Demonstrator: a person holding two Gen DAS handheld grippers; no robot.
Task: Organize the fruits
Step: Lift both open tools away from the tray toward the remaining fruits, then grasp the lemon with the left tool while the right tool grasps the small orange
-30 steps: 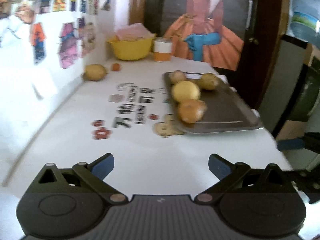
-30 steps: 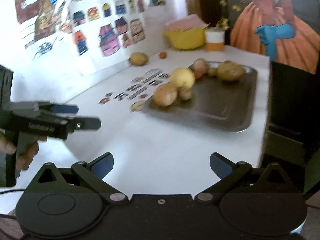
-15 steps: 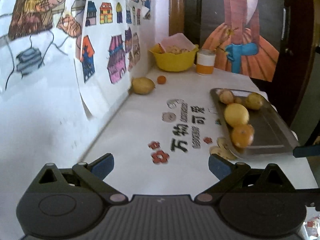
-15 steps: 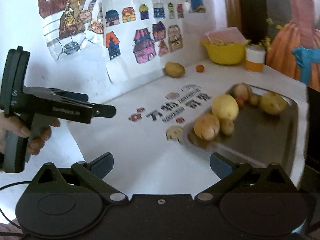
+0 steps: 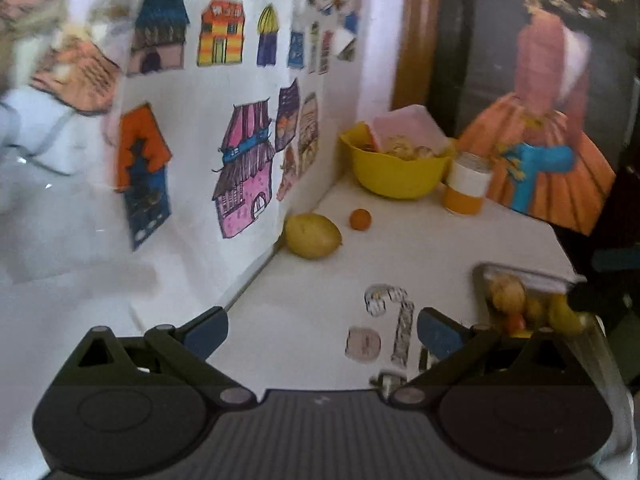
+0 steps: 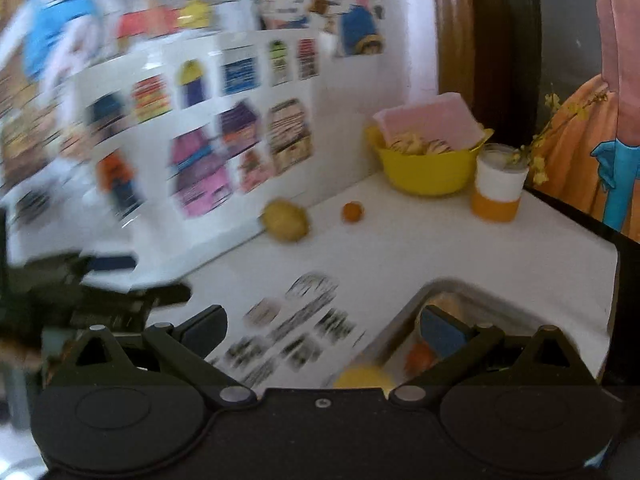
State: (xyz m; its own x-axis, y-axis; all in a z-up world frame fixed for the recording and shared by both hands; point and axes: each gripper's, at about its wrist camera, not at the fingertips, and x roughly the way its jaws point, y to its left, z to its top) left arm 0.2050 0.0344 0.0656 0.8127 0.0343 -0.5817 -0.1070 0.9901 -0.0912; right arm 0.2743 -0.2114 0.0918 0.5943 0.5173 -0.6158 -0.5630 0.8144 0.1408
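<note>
Your left gripper (image 5: 322, 330) hangs over the white table (image 5: 420, 248) with jaws spread wide, nothing in them; ahead by the wall lie a yellow lemon (image 5: 313, 236) and, just right of it, a small orange fruit (image 5: 360, 219). Further right sit the yellow bowl (image 5: 398, 176) and a cup (image 5: 467, 188). Your right gripper (image 6: 322, 330), jaws also released and empty, hovers over the metal tray (image 6: 500, 304) holding several fruits, blurred.

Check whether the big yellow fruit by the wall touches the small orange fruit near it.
Apart. The left wrist view shows bare white table between the big yellow fruit and the small orange fruit; the right wrist view agrees.
</note>
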